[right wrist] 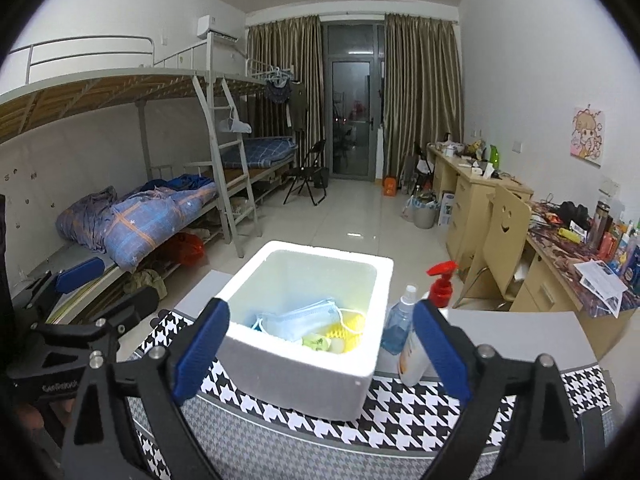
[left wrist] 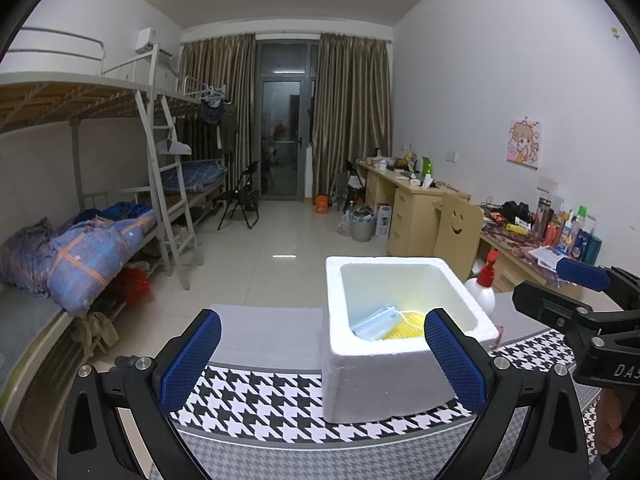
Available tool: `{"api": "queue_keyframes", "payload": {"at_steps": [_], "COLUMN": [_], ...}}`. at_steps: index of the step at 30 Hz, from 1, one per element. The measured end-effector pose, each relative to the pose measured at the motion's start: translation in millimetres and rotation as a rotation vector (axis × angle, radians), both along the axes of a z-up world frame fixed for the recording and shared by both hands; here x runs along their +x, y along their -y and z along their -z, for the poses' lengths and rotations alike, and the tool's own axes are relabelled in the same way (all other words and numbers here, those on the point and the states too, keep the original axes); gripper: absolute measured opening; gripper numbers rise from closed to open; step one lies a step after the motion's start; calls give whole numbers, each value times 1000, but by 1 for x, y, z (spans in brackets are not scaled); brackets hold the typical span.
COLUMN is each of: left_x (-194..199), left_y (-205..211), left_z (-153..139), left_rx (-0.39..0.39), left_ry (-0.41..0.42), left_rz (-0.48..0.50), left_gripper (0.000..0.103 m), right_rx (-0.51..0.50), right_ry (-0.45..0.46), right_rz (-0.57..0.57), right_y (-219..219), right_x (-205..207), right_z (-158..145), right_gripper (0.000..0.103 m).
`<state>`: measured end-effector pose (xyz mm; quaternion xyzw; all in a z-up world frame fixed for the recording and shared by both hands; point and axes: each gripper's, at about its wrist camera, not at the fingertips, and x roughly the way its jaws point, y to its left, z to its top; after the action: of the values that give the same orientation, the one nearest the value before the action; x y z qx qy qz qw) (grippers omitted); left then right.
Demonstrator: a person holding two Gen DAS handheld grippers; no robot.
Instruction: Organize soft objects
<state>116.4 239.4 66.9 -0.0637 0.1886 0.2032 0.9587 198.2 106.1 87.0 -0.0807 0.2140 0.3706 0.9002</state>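
A white foam box point(left wrist: 384, 372) point(right wrist: 304, 376) stands on a houndstooth cloth point(left wrist: 256, 400) point(right wrist: 404, 412). Inside it lie a blue face mask point(right wrist: 298, 318) point(left wrist: 374, 326), a yellow spiky soft item point(right wrist: 348, 330) point(left wrist: 408, 326) and a small green-white item point(right wrist: 320, 342). My left gripper point(left wrist: 320, 354) is open and empty, in front of the box and a little to its left. My right gripper point(right wrist: 320, 354) is open and empty, in front of the box. Each gripper also shows at the edge of the other view, the right one point(left wrist: 576, 292) and the left one point(right wrist: 92, 284).
A white spray bottle with a red trigger point(right wrist: 424, 340) point(left wrist: 484, 284) and a clear bottle of blue liquid point(right wrist: 400, 322) stand right of the box. A wooden chair point(right wrist: 500, 236) and cluttered desks point(right wrist: 576, 256) are at the right. Bunk beds point(right wrist: 140, 216) are at the left.
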Motion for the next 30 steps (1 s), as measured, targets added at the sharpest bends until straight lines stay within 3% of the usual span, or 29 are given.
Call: {"api": "queue_keyframes", "payload": {"at_steps": [30], "left_x": [-72], "left_y": [69], "left_z": [-19], "left_rx": [50], "left_ry": [67], "left_rz": [70], "left_gripper": [102], "right_rx": [49], "right_ry": [79], "right_rz": [22], "right_y": [77], "right_x": [-83], "right_z": [-14], "right_gripper": [96]}}
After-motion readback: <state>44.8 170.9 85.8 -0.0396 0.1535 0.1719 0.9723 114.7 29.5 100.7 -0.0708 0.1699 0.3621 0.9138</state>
